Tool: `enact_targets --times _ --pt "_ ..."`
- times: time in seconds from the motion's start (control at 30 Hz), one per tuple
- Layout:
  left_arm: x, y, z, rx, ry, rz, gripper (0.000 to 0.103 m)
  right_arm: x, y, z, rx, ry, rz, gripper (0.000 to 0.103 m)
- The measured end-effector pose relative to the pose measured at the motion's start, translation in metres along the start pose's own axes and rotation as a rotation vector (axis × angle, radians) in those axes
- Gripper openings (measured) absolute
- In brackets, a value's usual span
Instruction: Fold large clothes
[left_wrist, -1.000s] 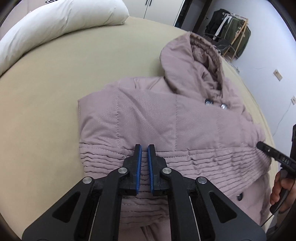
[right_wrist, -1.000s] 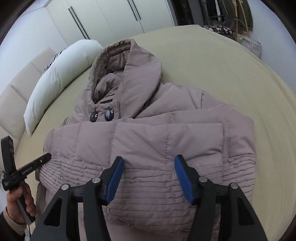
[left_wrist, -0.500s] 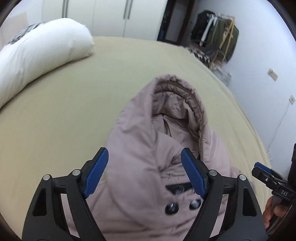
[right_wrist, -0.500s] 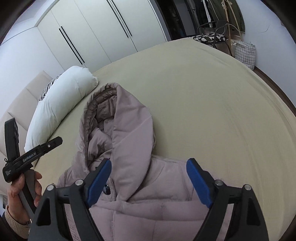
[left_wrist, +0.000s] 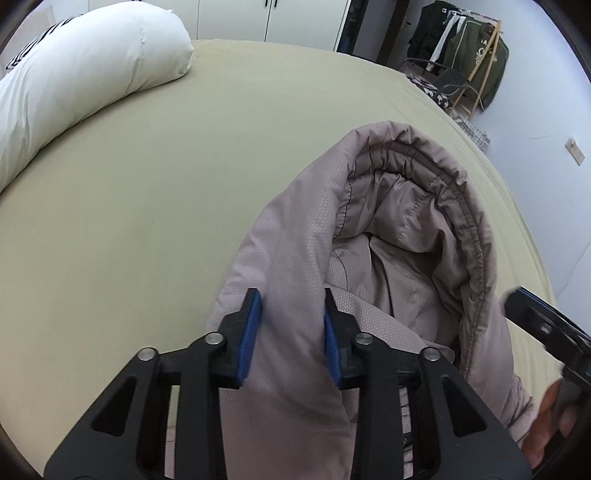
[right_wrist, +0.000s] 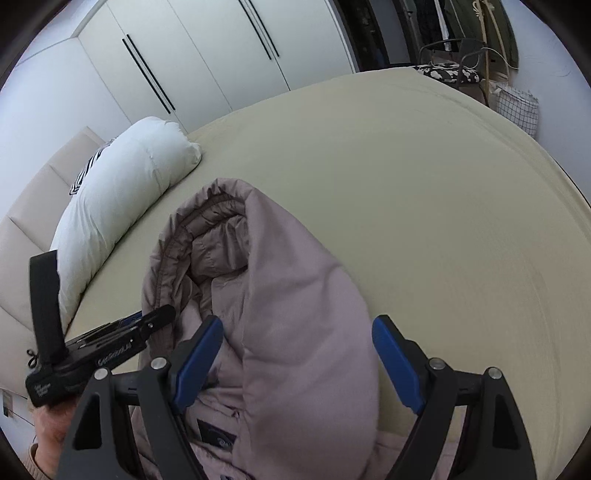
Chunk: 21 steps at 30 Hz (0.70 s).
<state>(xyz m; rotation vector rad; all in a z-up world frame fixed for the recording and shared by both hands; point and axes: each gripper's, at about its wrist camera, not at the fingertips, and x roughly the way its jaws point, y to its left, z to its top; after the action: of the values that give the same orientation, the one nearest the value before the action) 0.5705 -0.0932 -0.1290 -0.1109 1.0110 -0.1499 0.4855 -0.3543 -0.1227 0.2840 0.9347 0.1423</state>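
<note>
White pillow (left_wrist: 85, 62) lying at far left of the bed (left_wrist: 147, 192), near the headboard. Mauve puffer jacket (left_wrist: 295, 369) lying on the olive bed sheet, hood (left_wrist: 413, 221) opening upward, pointing toward the wardrobe (right_wrist: 192, 55). Left gripper (left_wrist: 291, 325) sitting over the hood's left fold, fingers (left_wrist: 248, 332) partly spread, fabric bulging between the blue pads, not clearly pinching it. Right gripper (right_wrist: 297, 362) hovering over the hood's right side, fingers (right_wrist: 397, 365) spread wide either side of the fold, not closing on it. Clothes rack (left_wrist: 469, 48) with dark garments standing at far right by the wall.
</note>
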Motion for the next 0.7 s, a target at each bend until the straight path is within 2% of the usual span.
enact_targets --times 0.07,0.1,0.13,0.17,0.23,0.4,0.53,0.63,0.7 --pt "-0.003 -0.001 0.001 0.016 -0.012 -0.001 0.022 0.023 0.006 0.008 0.001 0.057 -0.020 0.081" --pt "-0.009 0.005 -0.005 0.027 -0.019 0.003 0.020 0.032 0.008 0.011 -0.014 0.088 -0.048 0.065" --pt "-0.013 0.008 -0.011 0.038 -0.023 0.007 0.015 0.041 0.009 0.012 -0.035 0.123 -0.102 0.042" --pt "-0.016 0.010 -0.012 0.046 -0.029 0.011 0.012 0.042 0.009 0.011 -0.038 0.130 -0.120 0.032" --pt "-0.024 0.014 -0.015 0.045 -0.049 0.003 0.010 0.026 0.008 0.008 -0.039 0.078 -0.097 0.015" --pt "-0.077 0.028 -0.047 0.020 -0.151 -0.046 0.009 -0.055 0.013 -0.020 -0.122 -0.090 -0.058 0.012" --pt "-0.142 0.037 -0.095 0.009 -0.244 -0.107 0.009 -0.133 0.010 -0.073 -0.127 -0.199 0.035 0.012" --pt "-0.183 0.037 -0.144 0.015 -0.277 -0.140 0.009 -0.170 0.002 -0.131 -0.129 -0.233 0.042 0.012" --pt "-0.199 0.036 -0.178 0.025 -0.260 -0.157 0.009 -0.175 -0.008 -0.164 -0.096 -0.195 0.047 0.013"
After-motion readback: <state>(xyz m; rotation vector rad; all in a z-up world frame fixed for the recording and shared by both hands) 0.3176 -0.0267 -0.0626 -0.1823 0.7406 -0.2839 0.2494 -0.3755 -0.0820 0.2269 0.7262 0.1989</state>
